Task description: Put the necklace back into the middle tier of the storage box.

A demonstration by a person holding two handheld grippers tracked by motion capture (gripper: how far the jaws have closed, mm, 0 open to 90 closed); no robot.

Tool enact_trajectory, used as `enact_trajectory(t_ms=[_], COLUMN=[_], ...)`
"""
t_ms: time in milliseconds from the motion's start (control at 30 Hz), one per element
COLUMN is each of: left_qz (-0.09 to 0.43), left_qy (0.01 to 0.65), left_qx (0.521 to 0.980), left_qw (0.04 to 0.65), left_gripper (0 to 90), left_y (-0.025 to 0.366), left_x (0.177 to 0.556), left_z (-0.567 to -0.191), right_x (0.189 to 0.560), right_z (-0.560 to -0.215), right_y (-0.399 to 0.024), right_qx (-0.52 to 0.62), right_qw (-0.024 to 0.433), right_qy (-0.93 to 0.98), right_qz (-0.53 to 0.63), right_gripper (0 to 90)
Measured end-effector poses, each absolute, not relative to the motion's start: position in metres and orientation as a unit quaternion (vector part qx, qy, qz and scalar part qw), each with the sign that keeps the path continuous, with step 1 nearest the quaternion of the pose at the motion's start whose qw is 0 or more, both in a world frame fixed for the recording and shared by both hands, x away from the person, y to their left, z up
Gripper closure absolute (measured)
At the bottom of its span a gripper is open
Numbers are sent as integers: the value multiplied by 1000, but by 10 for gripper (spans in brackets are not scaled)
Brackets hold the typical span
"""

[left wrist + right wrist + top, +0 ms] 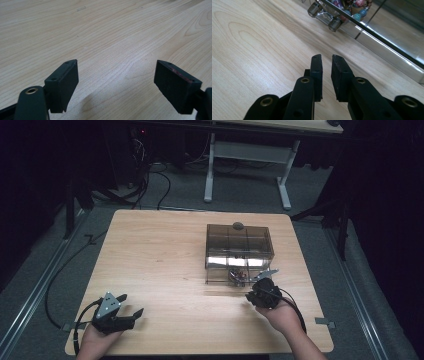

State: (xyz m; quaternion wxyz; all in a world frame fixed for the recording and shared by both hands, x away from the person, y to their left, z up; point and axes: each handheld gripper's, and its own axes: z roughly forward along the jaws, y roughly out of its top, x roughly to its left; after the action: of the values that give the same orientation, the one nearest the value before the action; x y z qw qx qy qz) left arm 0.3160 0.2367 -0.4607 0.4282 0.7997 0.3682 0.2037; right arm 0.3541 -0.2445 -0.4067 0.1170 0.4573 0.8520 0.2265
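R tongs (326, 58) near clear box (240, 245), slightly apart, empty; L tongs (115, 75) wide apart; beads (352, 7) inside, prob.

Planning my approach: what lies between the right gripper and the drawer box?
Only bare table between the right gripper and the drawer box, by the right gripper view; nothing between the jaws.

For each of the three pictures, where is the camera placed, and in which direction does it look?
High view: above the person's side, looking forward and down on the table; both forearms enter at the bottom, with the left gripper and right gripper.
Left gripper view: on the left gripper, looking along wide-apart jaws at bare wood.
Right gripper view: on the right gripper, jaws slightly apart, facing the clear box.
Shared: the high and right gripper views both show the clear box.
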Motion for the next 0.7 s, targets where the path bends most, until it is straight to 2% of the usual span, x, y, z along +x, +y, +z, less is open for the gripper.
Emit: enact_trajectory(t_ms=[200,600,700], left_qz=[204,207,209], left_qy=[367,366,365], left_qx=[800,796,794], left_qw=[428,435,438], left_gripper=[201,198,197], left_y=[237,238,238], left_x=[316,315,314], left_z=[-460,-460,-460], right_x=[339,315,305], right_z=[-411,-432,-437], right_y=[-251,-265,-271], right_qx=[455,468,470], right_qw=[150,186,211], right_qy=[833,774,749], right_qz=[278,385,416], right_gripper=[759,673,637])
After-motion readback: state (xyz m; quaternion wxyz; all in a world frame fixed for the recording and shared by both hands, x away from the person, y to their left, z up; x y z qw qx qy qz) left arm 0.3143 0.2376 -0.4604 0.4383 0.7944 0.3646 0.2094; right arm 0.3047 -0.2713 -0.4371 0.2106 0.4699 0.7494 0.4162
